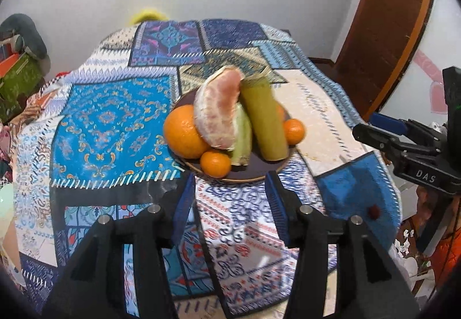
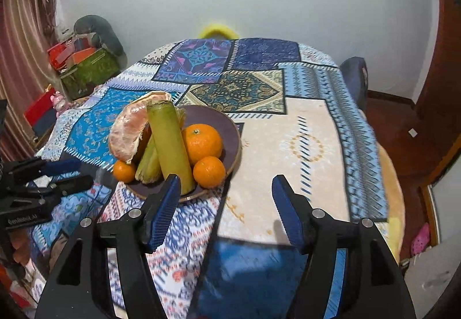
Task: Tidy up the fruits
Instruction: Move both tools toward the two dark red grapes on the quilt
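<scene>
Left wrist view: left claw and right claw both parted, empty — fruit heaped on the plate.

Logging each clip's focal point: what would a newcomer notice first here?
A dark plate piled with fruit sits mid-table: a peeled pomelo wedge leaning on a big orange, beside a green cane stalk. Under it lies a busy blue patchwork tablecloth. The left gripper and right gripper hang open and empty.
</scene>
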